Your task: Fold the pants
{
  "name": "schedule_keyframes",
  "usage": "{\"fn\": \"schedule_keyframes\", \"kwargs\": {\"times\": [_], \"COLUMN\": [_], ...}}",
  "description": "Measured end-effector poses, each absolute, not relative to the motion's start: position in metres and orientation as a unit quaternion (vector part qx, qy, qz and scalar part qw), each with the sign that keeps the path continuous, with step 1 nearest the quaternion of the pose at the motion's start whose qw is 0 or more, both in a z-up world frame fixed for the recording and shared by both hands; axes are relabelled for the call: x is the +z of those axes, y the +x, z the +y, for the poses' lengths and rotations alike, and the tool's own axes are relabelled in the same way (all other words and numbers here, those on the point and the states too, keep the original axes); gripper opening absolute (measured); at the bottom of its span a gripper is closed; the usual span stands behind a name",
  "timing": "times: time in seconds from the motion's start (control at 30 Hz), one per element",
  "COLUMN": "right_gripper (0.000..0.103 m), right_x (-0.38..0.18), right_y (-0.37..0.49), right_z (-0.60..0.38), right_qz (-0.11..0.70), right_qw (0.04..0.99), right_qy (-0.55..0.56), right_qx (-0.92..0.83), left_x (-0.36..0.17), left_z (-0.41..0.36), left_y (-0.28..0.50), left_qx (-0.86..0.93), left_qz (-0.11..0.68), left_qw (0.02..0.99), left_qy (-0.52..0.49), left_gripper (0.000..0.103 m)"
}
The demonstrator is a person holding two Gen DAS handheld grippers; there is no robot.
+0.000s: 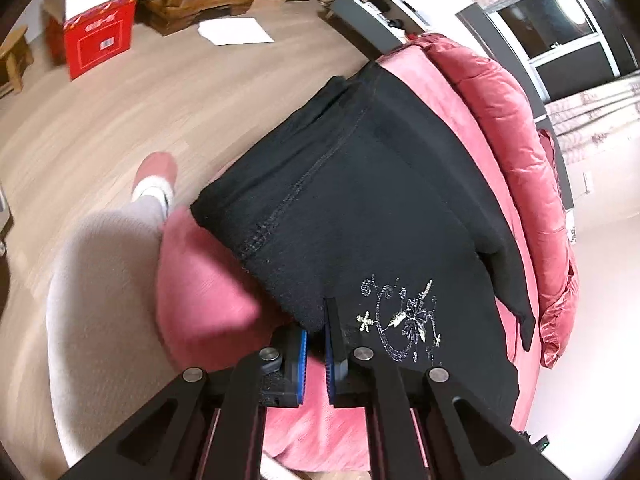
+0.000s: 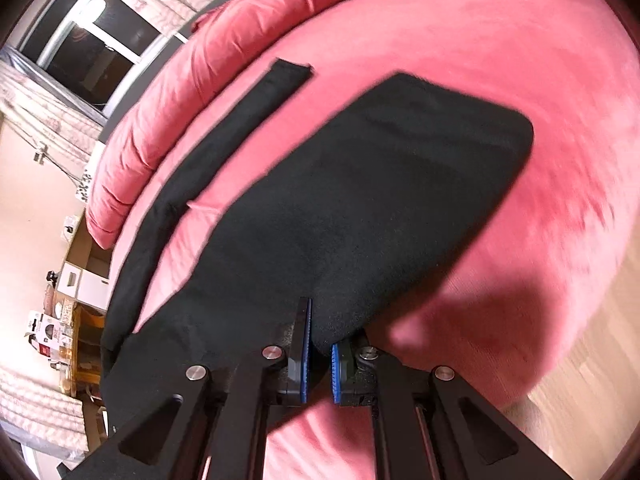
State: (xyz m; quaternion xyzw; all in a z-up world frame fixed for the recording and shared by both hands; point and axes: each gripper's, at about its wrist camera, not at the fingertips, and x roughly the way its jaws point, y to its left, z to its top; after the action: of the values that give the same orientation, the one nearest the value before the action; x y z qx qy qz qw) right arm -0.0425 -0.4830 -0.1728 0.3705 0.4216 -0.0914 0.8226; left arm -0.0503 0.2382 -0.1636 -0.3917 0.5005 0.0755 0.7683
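Black pants (image 1: 360, 200) lie on a pink bed (image 1: 200, 292). They have a stitched seam and a pale embroidered flower (image 1: 408, 320) near my left gripper. My left gripper (image 1: 316, 332) is shut on the near edge of the pants, with cloth pinched between its blue pads. In the right wrist view one leg (image 2: 380, 200) spreads wide ahead. The other leg (image 2: 224, 148) runs as a narrow strip to the left. My right gripper (image 2: 320, 344) is shut on the near edge of the wide leg.
A pink quilt (image 1: 516, 140) is bunched along the far side of the bed. The person's leg and pink slipper (image 1: 154, 172) stand on the wood floor at the left. A red box (image 1: 100, 40), papers and wooden furniture lie beyond. A window (image 2: 100, 40) is at the back.
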Motion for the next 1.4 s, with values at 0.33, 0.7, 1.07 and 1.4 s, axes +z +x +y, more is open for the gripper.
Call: {"fn": "schedule_keyframes", "kwargs": {"times": [0.33,0.7,1.07,1.4], "right_gripper": [0.018,0.01,0.01,0.055], "right_x": [-0.192,-0.173,-0.178,-0.12], "right_y": [-0.044,-0.032,-0.047,-0.054], "right_z": [-0.504,-0.541,-0.558,-0.532], "right_qz": [0.408,0.38,0.387,0.317], "right_qw": [0.794,0.811,0.813,0.841], "right_qy": [0.437,0.414,0.379,0.297], "right_qx": [-0.107,-0.159,-0.214,-0.324], "left_x": [-0.169,-0.164,-0.163,-0.126], "left_z": [0.221,0.219,0.218,0.26], "left_y": [-0.025,-0.016,-0.023,-0.055], "left_qx": [0.097,0.095,0.105,0.198], "left_qz": [0.507,0.51,0.525,0.446], "left_qw": [0.786,0.788,0.788,0.798], "left_qy": [-0.341,-0.332,-0.305,-0.353], "left_gripper": [0.013,0.007,0.01,0.034]}}
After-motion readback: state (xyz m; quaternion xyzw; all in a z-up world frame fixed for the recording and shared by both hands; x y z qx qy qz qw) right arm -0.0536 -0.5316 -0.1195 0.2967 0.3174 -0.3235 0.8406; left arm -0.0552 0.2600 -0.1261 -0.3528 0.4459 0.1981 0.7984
